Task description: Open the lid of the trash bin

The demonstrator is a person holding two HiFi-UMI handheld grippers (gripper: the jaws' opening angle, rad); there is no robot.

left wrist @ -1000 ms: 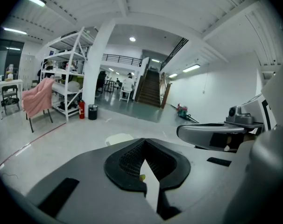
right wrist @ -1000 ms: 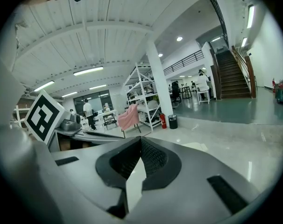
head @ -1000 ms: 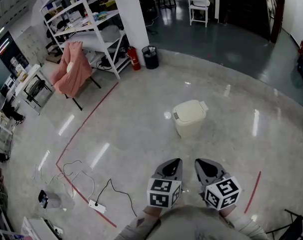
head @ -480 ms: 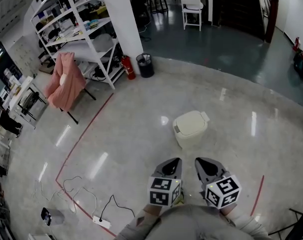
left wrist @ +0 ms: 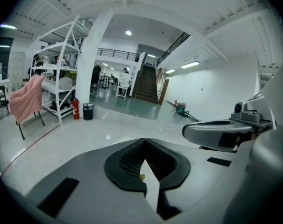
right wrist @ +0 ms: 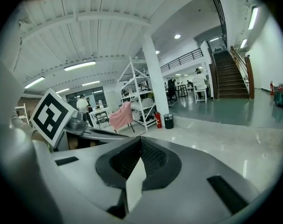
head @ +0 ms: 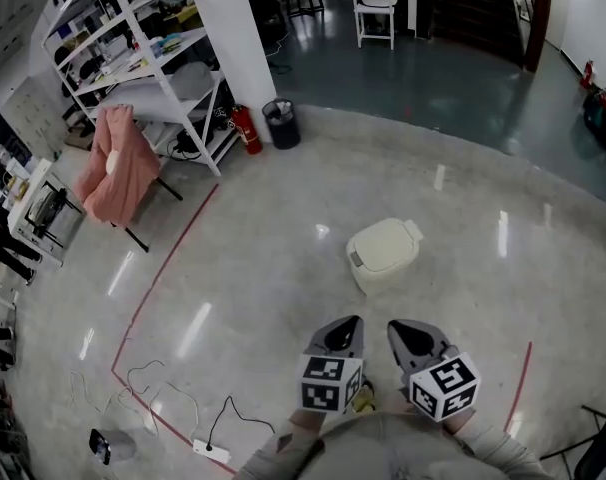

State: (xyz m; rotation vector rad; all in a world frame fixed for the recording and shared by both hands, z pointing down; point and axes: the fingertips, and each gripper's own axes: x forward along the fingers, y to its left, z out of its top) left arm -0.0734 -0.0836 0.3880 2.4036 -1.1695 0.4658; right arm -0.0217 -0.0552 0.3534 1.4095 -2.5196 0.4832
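A cream trash bin (head: 383, 253) stands on the glossy floor with its lid down, a small latch on its left side. It lies ahead of both grippers, and a stretch of floor separates them from it. My left gripper (head: 349, 321) and right gripper (head: 394, 324) are held side by side low in the head view, pointing at the bin. Both are shut with nothing in them. In the left gripper view the left gripper (left wrist: 144, 141) hides the bin behind its body. The right gripper (right wrist: 140, 139) likewise blocks it in the right gripper view.
A white pillar (head: 221, 38) and white shelving (head: 143, 63) stand at the far left, with a red fire extinguisher (head: 244, 129) and a small black bin (head: 279, 124) beside them. A pink cloth (head: 111, 163) hangs over a chair. Cables and a power strip (head: 207, 447) lie at lower left.
The view has moved forward and the trash bin sits a little lower and nearer in the head view. Both grippers keep the same pose, side by side and shut.
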